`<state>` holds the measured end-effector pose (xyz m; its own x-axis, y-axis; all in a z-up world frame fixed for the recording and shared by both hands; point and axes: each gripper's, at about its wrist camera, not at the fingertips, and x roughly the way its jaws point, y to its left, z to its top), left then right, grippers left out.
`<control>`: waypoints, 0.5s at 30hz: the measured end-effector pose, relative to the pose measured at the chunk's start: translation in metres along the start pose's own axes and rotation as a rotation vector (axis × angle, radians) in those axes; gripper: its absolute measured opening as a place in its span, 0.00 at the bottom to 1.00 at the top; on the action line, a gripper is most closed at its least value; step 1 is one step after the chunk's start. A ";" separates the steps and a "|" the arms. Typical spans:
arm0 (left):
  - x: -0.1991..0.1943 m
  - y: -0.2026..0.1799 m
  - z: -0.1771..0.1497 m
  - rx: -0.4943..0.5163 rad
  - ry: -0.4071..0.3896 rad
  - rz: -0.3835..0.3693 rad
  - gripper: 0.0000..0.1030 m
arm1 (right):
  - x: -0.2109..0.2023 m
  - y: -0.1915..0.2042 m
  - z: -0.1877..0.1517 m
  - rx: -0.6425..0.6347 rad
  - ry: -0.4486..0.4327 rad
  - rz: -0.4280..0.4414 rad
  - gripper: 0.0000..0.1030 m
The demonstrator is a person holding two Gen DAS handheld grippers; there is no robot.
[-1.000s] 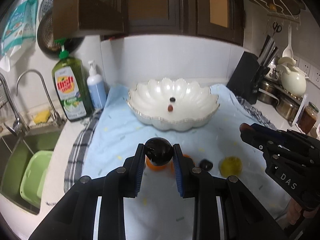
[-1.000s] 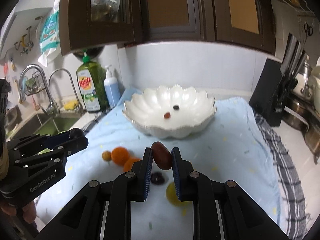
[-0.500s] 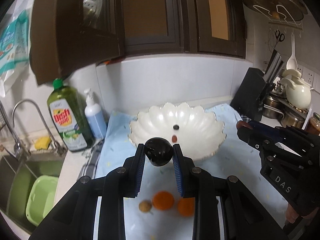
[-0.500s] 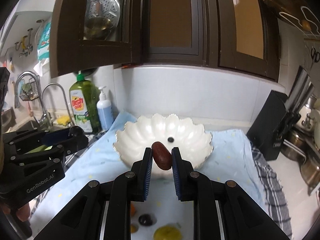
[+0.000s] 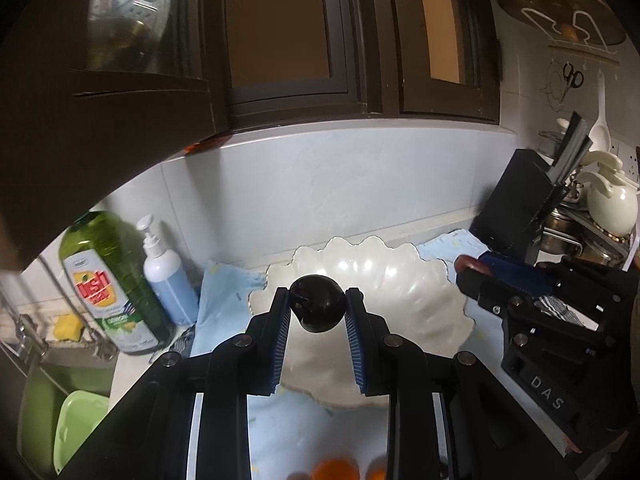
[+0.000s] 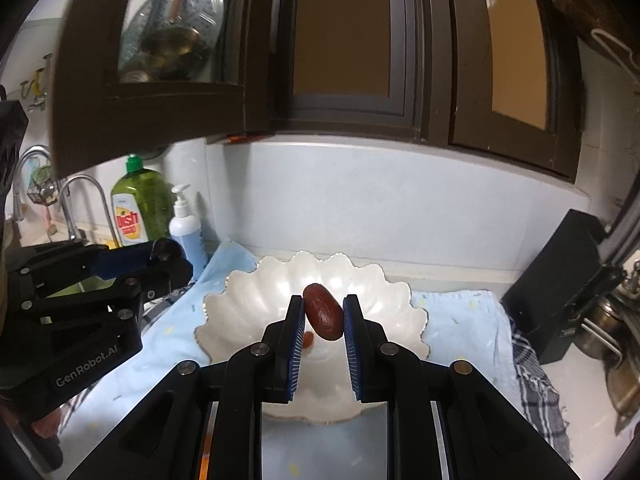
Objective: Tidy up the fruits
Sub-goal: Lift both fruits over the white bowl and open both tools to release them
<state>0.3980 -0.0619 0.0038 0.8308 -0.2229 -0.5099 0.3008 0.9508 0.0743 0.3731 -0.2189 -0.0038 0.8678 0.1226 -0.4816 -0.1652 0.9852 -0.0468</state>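
Note:
My left gripper [image 5: 318, 306] is shut on a round black plum [image 5: 318, 309] and holds it above the near left part of the white scalloped bowl [image 5: 400, 276]. My right gripper [image 6: 323, 314] is shut on an oblong dark red fruit [image 6: 323, 316] and holds it over the bowl [image 6: 248, 308]. A small red fruit [image 6: 308, 339] lies inside the bowl. Orange fruits [image 5: 334, 472] lie on the blue cloth below the left gripper. Each gripper shows in the other's view, the right one [image 5: 468, 268] and the left one [image 6: 164, 254].
A green dish soap bottle [image 5: 108, 284] and a white pump bottle [image 5: 168, 280] stand at the left by the sink [image 5: 64, 412]. A black knife block [image 5: 516, 204] and pots stand at the right. Dark wall cabinets [image 5: 280, 40] hang overhead.
Both grippers have risen and moved forward with their fruits, from above the cloth to over the bowl. The loose fruits on the cloth have dropped to the bottom edge of the views.

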 end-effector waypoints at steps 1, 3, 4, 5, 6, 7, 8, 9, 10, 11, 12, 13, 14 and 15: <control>0.007 0.000 0.002 0.004 0.006 -0.002 0.27 | 0.008 -0.003 0.001 0.005 0.013 0.004 0.20; 0.021 0.000 0.006 0.007 0.022 -0.003 0.27 | 0.022 -0.006 0.003 0.010 0.036 0.006 0.20; 0.028 0.001 0.007 0.009 0.029 -0.003 0.27 | 0.029 -0.009 0.003 0.012 0.047 0.009 0.20; 0.036 0.001 0.009 0.011 0.041 -0.004 0.27 | 0.037 -0.011 0.003 0.014 0.060 0.008 0.20; 0.042 0.002 0.009 0.011 0.049 -0.004 0.27 | 0.044 -0.013 0.003 0.014 0.072 0.004 0.20; 0.049 0.003 0.010 0.012 0.060 -0.004 0.27 | 0.051 -0.015 0.003 0.014 0.082 0.001 0.20; 0.055 0.003 0.010 0.012 0.068 -0.004 0.27 | 0.057 -0.017 0.003 0.016 0.091 -0.002 0.20; 0.064 0.004 0.010 0.011 0.081 -0.005 0.27 | 0.063 -0.019 0.003 0.016 0.101 -0.002 0.20; 0.069 0.004 0.010 0.010 0.091 -0.006 0.27 | 0.068 -0.020 0.004 0.017 0.110 -0.003 0.20; 0.074 0.004 0.010 0.009 0.101 -0.008 0.27 | 0.075 -0.022 0.004 0.019 0.122 -0.004 0.20; 0.082 0.004 0.010 0.008 0.116 -0.013 0.27 | 0.080 -0.024 0.004 0.019 0.131 -0.002 0.20; 0.088 0.004 0.010 0.008 0.128 -0.015 0.27 | 0.087 -0.025 0.004 0.020 0.144 -0.003 0.20; 0.095 0.003 0.009 0.009 0.142 -0.015 0.27 | 0.091 -0.026 0.004 0.023 0.153 -0.003 0.20; 0.100 0.003 0.009 0.009 0.152 -0.018 0.27 | 0.096 -0.027 0.003 0.025 0.164 0.000 0.20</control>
<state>0.4862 -0.0837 -0.0396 0.7448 -0.2041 -0.6352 0.3199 0.9448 0.0715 0.4623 -0.2334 -0.0459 0.7796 0.1032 -0.6178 -0.1516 0.9881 -0.0262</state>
